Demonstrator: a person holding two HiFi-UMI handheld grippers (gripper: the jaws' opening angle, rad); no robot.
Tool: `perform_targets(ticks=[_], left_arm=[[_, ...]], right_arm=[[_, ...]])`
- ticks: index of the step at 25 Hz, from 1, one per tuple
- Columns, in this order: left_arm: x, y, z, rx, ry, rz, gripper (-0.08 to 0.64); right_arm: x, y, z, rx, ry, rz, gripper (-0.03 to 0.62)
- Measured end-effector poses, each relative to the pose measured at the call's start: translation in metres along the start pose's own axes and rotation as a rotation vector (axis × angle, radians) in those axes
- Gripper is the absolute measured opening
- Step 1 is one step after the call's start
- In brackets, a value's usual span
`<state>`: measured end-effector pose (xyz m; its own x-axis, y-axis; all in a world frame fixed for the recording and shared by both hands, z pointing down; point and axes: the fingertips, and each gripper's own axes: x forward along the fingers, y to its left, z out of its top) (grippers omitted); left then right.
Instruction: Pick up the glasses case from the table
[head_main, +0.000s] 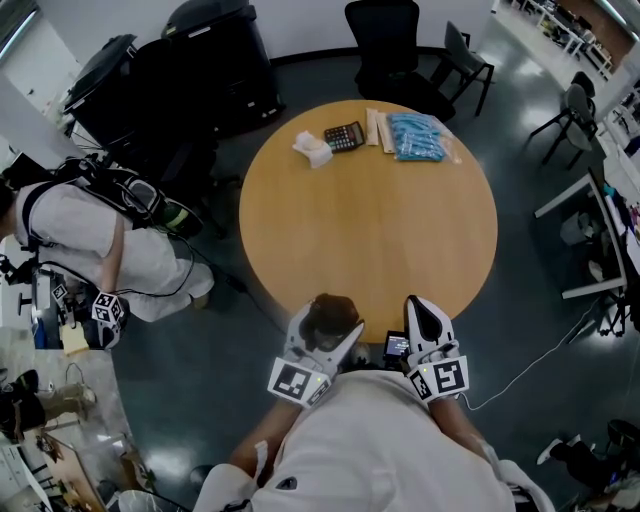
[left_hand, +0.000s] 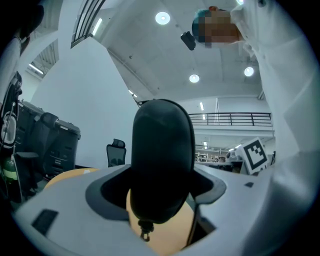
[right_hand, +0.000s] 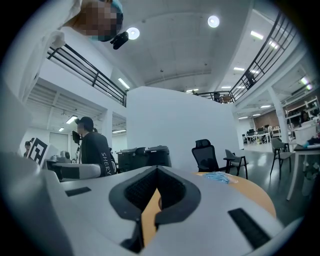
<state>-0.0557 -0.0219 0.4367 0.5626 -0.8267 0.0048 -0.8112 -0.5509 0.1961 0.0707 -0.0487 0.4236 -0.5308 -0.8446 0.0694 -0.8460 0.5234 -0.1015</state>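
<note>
Left claw (head_main: 325, 338) is pinching the dark glasses case (head_main: 335, 312) upright at the desk's (head_main: 370, 230) six o'clock edge, apparently for lift-off. Right claw (head_main: 428, 318) is sitting closed, empty, at five o'clock.

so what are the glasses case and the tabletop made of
The glasses case has a dark, matte, rounded shell with a small zip pull hanging at its end. It is probably a hard case covered in fabric or leatherette, though no weave can be made out. The tabletop is an even tan with a soft sheen and no clear grain. It looks like wood-effect laminate or veneer, but which one is open.
</note>
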Motion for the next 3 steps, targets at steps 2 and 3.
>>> perform_targets(ticks=[2,3], left_arm=[[-0.0010,0.0009,-0.0009,-0.002,0.000,0.001,0.345],[-0.0015,0.0014,-0.0014,-0.003,-0.001,0.001,0.345]], right_arm=[[0.0004,0.0012,-0.0001,0.001,-0.004,0.003,0.014],[0.0006,0.0018,-0.0001,0.002,-0.006,0.004,0.014]])
